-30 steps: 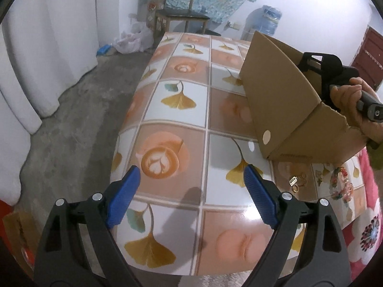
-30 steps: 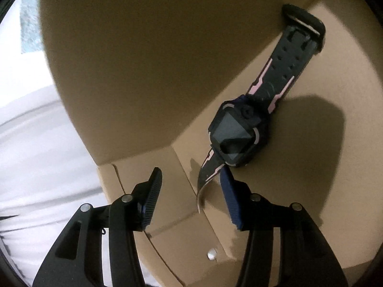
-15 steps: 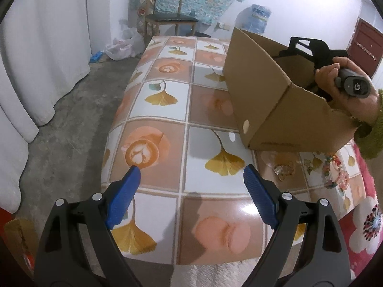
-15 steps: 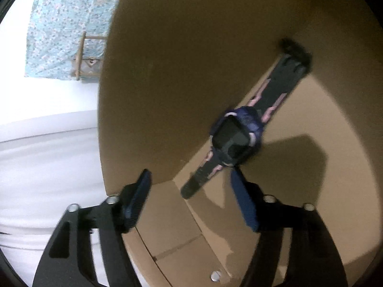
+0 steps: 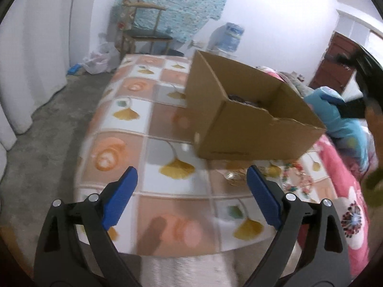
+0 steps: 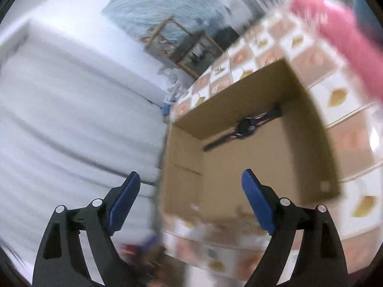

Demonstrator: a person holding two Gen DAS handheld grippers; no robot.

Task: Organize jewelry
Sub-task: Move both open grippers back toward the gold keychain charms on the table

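The cardboard box (image 5: 251, 129) stands open-topped on the tiled tabletop. A dark watch (image 6: 246, 128) with pink trim lies flat inside, strap extended along the base of the far wall. A beaded bracelet (image 5: 296, 181) and small gold pieces (image 5: 235, 175) lie outside, just beside the box.

The left gripper (image 5: 191, 191) sits low in its own view with both blue-padded fingers (image 5: 119, 198) spread wide and nothing between them, pointing downward at a slant. The right gripper (image 6: 190, 196) fills the bottom of its blurred view, jaws opening wide and holding nothing. At the right edge of the left view, a blurred hand (image 5: 373, 129) grips a dark handle.
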